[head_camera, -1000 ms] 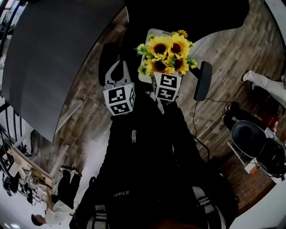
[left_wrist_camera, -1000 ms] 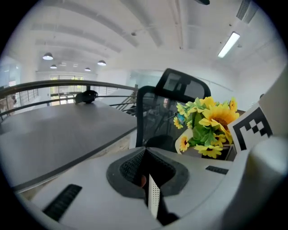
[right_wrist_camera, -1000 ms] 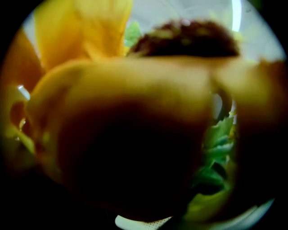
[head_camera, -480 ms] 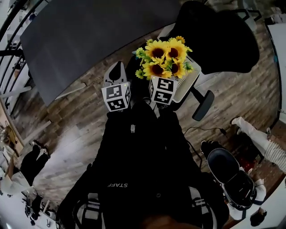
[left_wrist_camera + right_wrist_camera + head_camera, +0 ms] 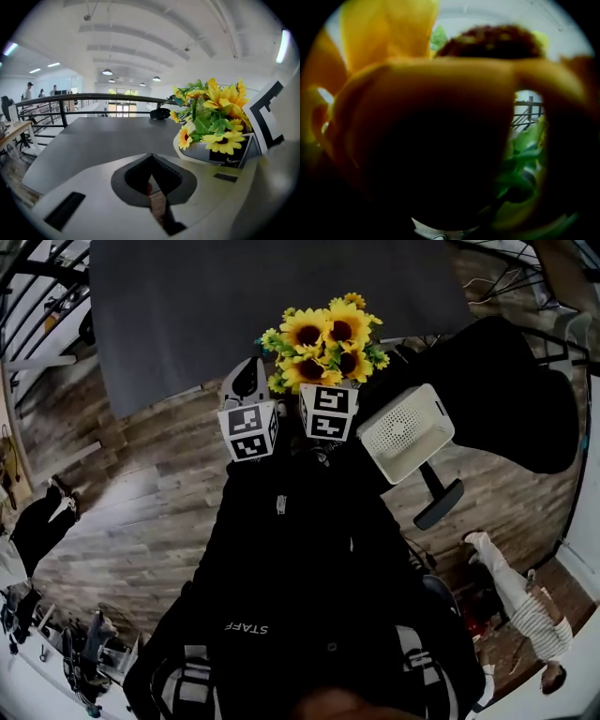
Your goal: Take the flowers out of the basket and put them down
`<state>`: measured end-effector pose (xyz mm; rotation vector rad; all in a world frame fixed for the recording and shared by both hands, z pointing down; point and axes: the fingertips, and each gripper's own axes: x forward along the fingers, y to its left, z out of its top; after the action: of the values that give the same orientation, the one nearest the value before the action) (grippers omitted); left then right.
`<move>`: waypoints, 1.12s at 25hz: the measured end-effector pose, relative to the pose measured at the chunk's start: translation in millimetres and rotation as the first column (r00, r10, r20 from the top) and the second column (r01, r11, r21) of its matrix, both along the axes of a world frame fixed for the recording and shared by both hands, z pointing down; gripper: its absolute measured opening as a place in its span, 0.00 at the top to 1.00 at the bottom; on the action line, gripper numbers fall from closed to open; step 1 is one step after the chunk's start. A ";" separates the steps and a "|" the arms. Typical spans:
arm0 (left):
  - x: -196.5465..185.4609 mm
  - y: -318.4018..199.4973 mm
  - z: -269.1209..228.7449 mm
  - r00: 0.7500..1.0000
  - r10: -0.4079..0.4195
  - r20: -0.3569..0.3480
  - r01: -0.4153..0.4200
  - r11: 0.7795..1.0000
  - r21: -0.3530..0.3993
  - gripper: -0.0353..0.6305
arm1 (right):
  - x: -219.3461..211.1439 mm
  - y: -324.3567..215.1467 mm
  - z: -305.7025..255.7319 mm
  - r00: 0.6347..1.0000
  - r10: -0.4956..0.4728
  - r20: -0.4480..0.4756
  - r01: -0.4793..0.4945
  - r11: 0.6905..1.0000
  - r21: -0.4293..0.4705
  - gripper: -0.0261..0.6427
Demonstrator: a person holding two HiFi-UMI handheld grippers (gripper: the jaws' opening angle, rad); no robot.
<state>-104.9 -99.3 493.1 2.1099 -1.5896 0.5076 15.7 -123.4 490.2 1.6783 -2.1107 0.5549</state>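
Note:
A bunch of yellow sunflowers (image 5: pixel 323 338) with green leaves stands up out of my right gripper (image 5: pixel 324 382), which is shut on the stems; its jaws are hidden under the blooms. The bunch hangs over the near edge of the grey table (image 5: pixel 234 306). In the right gripper view the petals (image 5: pixel 426 117) fill the picture. My left gripper (image 5: pixel 246 382) is just left of the bunch, shut and holding nothing (image 5: pixel 150 157). From the left gripper view the flowers (image 5: pixel 215 117) sit to the right. The white basket (image 5: pixel 406 432) lies apart, to the right.
A black office chair (image 5: pixel 506 399) is under and behind the basket. A small dark object (image 5: pixel 160 113) lies at the table's far edge. Railings (image 5: pixel 37 296) run at the left. A person's legs (image 5: pixel 511 601) show at lower right on the wood floor.
The view has swung from the basket toward the table. My right gripper has carried the flowers off the basket to the table's edge; the basket now sits to the right. The left gripper stays shut alongside.

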 end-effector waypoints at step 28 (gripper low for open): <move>-175.3 -20.4 117.9 0.971 -0.238 0.022 0.239 0.964 -0.120 0.95 | -180.0 -76.3 144.9 0.940 -0.339 -0.039 0.337 0.939 -0.065 0.18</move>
<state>-280.2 -119.8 611.0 1.7990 -1.7406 0.5157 -164.2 -199.7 635.2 1.2435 -2.2557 0.4555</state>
